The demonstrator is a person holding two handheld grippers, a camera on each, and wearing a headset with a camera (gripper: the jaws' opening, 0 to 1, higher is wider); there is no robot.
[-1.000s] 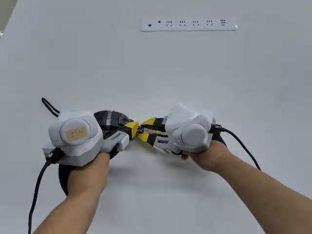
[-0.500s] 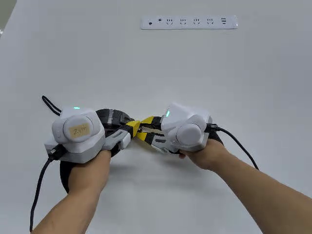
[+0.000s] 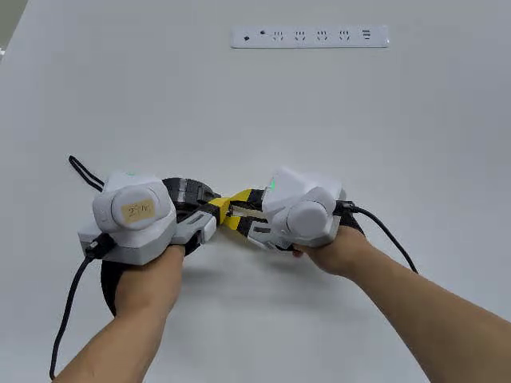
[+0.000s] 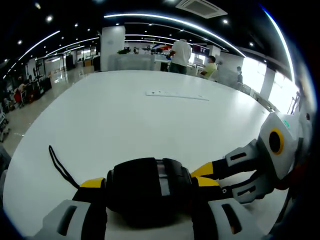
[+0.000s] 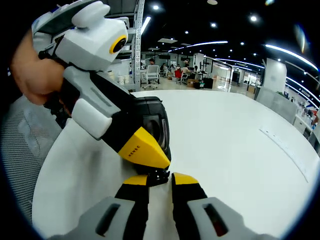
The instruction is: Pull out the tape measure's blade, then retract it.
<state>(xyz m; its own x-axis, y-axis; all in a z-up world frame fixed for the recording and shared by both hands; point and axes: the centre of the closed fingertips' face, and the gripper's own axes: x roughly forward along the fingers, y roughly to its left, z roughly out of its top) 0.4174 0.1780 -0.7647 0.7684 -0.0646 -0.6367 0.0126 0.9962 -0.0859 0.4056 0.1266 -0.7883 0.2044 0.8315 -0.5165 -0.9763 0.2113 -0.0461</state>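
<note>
Tape measure: the black round tape measure case (image 3: 185, 193) lies on the plain white counter (image 3: 359, 120), and we take every place from it.
Left tongs: the white-and-yellow left tongs (image 4: 149, 184) are clamped across the case, one tip on each flank — closed in only as far as its width allows.
Right tongs: the matching right tongs (image 5: 160, 182) meet the case at its mouth. Their tips are drawn to a narrow gap, and the small black end tab (image 5: 158, 175) of the blade fills that gap, so we judge the tab pinched.
What changed: over the last second the two hands have edged together. The right tongs have come a shade nearer the case and the left tongs have drifted slightly towards them. The case itself has barely shifted, and we see no length of blade between the tab and the case.
Meaning for the task: we judge the grip is only now settled and the pull has not begun. Drawing the right tongs away from the case while the left tongs brace it looks like the next move — retraction comes after.
Cord: a thin black loop cord (image 4: 60, 164) trails slack from the case on the side away from the right tongs.
Power strip: a long white power strip (image 3: 310, 37) lies well beyond the case, towards the far edge.
</note>
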